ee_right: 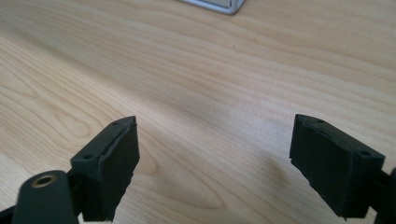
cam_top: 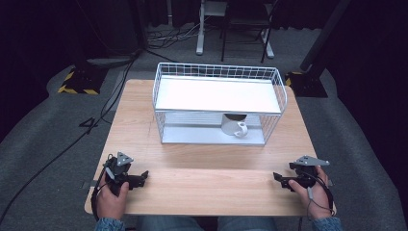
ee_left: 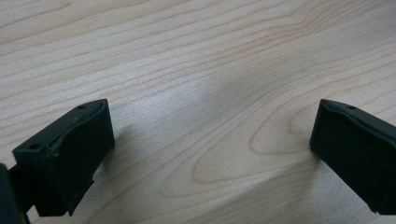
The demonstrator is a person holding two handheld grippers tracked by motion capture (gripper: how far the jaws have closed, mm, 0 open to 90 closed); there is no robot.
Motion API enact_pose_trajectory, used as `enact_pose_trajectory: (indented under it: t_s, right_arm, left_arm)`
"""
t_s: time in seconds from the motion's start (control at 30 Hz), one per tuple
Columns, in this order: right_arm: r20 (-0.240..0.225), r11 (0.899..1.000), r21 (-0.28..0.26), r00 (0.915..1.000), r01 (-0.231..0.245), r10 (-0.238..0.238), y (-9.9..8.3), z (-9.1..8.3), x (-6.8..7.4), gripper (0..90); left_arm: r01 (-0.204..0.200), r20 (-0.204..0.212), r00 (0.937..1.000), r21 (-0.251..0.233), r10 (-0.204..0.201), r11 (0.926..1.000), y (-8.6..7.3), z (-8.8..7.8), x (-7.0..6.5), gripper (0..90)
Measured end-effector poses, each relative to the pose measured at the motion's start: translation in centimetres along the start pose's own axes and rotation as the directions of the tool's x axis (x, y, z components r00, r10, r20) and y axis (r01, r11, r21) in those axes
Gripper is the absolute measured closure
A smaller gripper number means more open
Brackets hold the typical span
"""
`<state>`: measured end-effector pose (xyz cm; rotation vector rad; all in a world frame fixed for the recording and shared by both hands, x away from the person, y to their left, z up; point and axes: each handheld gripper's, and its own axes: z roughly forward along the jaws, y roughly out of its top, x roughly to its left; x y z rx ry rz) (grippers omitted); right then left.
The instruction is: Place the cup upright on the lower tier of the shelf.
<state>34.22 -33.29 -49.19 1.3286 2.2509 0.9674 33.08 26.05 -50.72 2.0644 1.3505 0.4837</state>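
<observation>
A white wire rack (cam_top: pixel 219 103) with a white shelf on top stands at the back middle of the wooden table (cam_top: pixel 202 163). A white mug (cam_top: pixel 235 125) sits under the shelf on the rack's lower tray, handle toward me. My left gripper (cam_top: pixel 142 177) rests near the table's front left, held by a hand, jaws pointing right. My right gripper (cam_top: pixel 278 179) rests near the front right, jaws pointing left. In the left gripper view the left gripper (ee_left: pixel 212 135) is open over bare wood. The right gripper (ee_right: pixel 215 149) is open too, with a corner of the rack's tray (ee_right: pixel 215 4) far ahead.
Bare tabletop lies between the two grippers and in front of the rack. Beyond the table are grey carpet, cables on the floor (cam_top: pixel 101 110), a yellow-black striped stand base (cam_top: pixel 79 82) and chair or desk legs (cam_top: pixel 235 29) at the back.
</observation>
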Motion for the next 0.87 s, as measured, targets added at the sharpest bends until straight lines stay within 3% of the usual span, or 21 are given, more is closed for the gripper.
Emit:
enact_pose_trajectory:
  t_s: [0.07, 0.3, 0.4, 0.87]
  right_arm:
    - [-0.004, 1.000, 0.017, 1.0000, 0.002, -0.002, -0.5, 0.4, 0.0, 16.0]
    - [0.027, 0.999, -0.019, 0.9988, 0.041, -0.041, -1.0, 0.6, 0.5, 14.9]
    - [0.037, 0.999, -0.038, 0.9987, 0.037, -0.036, -1.3, 0.6, 0.8, 14.7]
    - [0.033, 0.999, -0.030, 0.9986, 0.041, -0.040, -1.2, 0.8, 1.0, 9.9]
  left_arm:
    - [-0.002, 0.001, 1.0000, 0.001, 0.002, 1.0000, 0.0, 0.0, 0.0, 0.1]
    - [0.001, 0.000, 1.0000, 0.000, -0.001, 1.0000, 0.0, 0.0, 0.0, 0.1]
    - [0.001, -0.001, 1.0000, 0.000, -0.001, 1.0000, 0.0, 0.0, 0.0, 0.1]
    - [0.002, -0.002, 1.0000, -0.001, -0.002, 1.0000, 0.0, 0.0, 0.0, 0.1]
